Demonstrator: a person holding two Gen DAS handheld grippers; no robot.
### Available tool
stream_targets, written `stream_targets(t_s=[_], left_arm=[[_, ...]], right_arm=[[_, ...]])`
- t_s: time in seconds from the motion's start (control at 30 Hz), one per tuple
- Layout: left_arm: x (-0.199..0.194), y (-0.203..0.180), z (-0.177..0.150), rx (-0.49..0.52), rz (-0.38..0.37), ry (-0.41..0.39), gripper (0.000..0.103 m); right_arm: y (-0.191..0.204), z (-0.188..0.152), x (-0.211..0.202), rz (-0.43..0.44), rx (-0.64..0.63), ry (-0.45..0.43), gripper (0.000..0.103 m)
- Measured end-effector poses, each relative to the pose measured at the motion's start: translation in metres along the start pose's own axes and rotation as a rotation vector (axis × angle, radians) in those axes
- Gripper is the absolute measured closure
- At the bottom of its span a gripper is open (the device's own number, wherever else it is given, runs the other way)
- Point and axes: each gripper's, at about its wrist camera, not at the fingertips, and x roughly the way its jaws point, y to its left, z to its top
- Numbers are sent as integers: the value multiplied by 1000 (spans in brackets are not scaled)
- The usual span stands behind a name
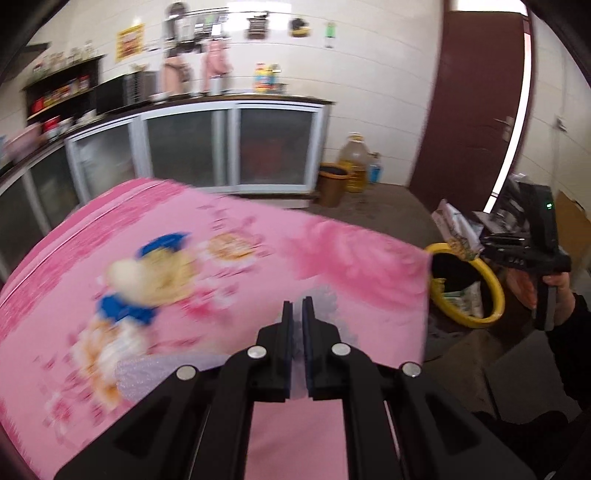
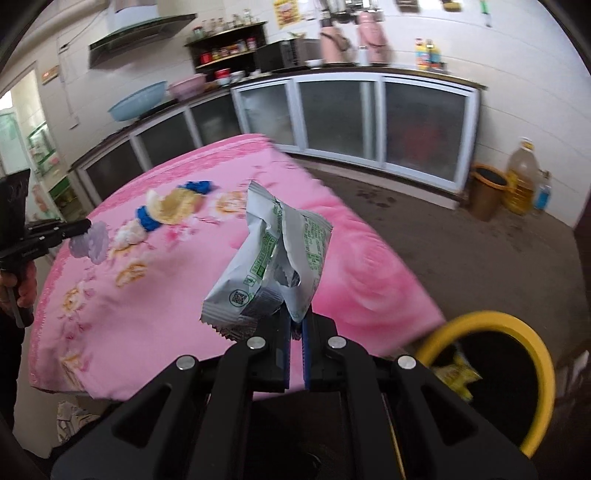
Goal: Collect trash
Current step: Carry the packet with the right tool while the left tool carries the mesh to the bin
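Right gripper (image 2: 294, 325) pinches the wrapper (image 2: 269, 258) by one corner above the bench (image 2: 369, 266), bin (image 2: 535, 369) near right; left gripper (image 1: 297, 310) clamps bubble wrap (image 1: 129, 376). Thin grip could slip short.

2 tools (image 1: 298, 306), 2 wrappers (image 2: 271, 258), 2 bins (image 2: 491, 373), 1 table (image 2: 351, 266).

place: home kitchen | signs: range hood (image 2: 140, 33); counter cabinets with sliding doors (image 2: 380, 122); spice shelf (image 2: 229, 46); thermos flasks (image 2: 371, 42); oil jug (image 2: 522, 177)
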Motion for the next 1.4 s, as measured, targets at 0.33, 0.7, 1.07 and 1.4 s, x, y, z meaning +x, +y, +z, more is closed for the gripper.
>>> stream_targets(t_s=[0.33,0.7,1.07,1.4], left_arm=[[87,-133,50,154,-231,-5,98],[172,-224,76,188,-385,38,98],[231,-277,81,202,-416,95,98],[262,-302,76,186,-430,137,97]], right_arm=[[-87,-50,-40,-151,123,5,99],[-149,-89,-50,-216,223,41,99],[-182,-112,-37,-241,311,93,99],[-199,-119,-31,-274,360,125,98]])
